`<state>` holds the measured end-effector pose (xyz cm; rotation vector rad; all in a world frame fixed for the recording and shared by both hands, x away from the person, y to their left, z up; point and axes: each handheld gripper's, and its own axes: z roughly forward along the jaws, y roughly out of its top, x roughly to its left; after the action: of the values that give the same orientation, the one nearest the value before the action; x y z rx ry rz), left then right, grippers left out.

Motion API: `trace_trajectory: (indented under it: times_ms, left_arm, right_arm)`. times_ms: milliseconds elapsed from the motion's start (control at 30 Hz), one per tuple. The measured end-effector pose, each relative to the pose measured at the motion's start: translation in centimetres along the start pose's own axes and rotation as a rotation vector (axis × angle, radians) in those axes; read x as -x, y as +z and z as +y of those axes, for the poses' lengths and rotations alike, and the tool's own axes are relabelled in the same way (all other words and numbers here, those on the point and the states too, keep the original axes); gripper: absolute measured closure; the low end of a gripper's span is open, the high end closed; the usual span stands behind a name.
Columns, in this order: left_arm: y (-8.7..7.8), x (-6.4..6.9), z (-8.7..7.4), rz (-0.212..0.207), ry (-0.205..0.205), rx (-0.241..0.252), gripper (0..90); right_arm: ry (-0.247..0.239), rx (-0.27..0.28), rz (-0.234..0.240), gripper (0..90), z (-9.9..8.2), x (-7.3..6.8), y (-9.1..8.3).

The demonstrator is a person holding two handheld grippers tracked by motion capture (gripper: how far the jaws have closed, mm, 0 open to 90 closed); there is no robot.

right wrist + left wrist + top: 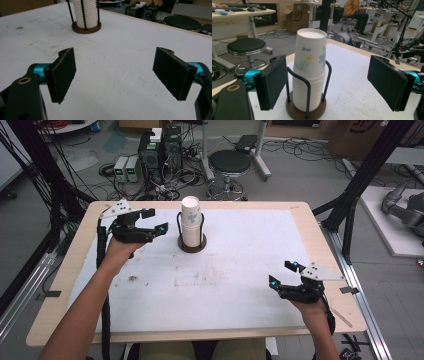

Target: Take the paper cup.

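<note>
A stack of white paper cups (191,222) stands upside down in a black wire holder on a round brown base (192,246), at the back middle of the white mat. The top cup (311,51) carries small flower drawings. My left gripper (154,221) hovers open just left of the stack, aimed at it, with nothing between its pads (272,82). In the left gripper view the stack sits a little ahead of the jaws, off to their left side. My right gripper (283,273) is open low over the mat at the front right, far from the cup stack (86,13).
The wooden table (320,245) carries a stained white mat (235,270). Beyond its far edge stand a black round stool (229,164), computer boxes (160,150) and floor cables. A black frame post (360,180) rises at the right.
</note>
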<state>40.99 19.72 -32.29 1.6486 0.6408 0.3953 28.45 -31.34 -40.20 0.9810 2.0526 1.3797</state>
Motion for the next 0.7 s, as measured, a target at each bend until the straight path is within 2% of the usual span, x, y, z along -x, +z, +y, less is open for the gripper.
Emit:
trace_trajectory:
  times_ms: [133, 200, 300, 333, 433, 567, 700]
  left_arm:
    - [1.8, -0.5, 0.9, -0.013, -0.005, -0.025, 16.4]
    - [2.8, -0.8, 1.4, -0.005, -0.008, -0.047, 16.4]
    - [3.8, -1.1, 1.9, -0.009, -0.010, -0.051, 16.4]
    - [4.8, -1.2, 2.3, -0.011, -0.014, -0.064, 16.4]
    - [6.3, -1.4, 2.7, -0.009, -0.017, -0.079, 16.4]
    - [8.1, -1.5, 2.9, 0.008, -0.023, -0.118, 16.4]
    - [9.6, -1.6, 2.9, 0.042, -0.035, -0.145, 16.6]
  right_arm:
    - [0.002, 0.000, 0.004, 19.1, 0.0, -0.1, 0.0]
    - [0.000, 0.001, 0.004, 19.1, 0.0, 0.0, 0.1]
    - [0.003, -0.002, 0.007, 19.1, 0.0, 0.0, 0.1]
    - [0.003, -0.003, 0.007, 19.1, 0.0, 0.0, 0.1]
    - [0.002, -0.004, 0.008, 19.1, 0.0, 0.0, 0.1]
    - [0.001, -0.004, 0.010, 19.2, 0.0, -0.1, 0.1]
    - [0.004, -0.004, 0.011, 19.1, -0.1, 0.0, 0.1]
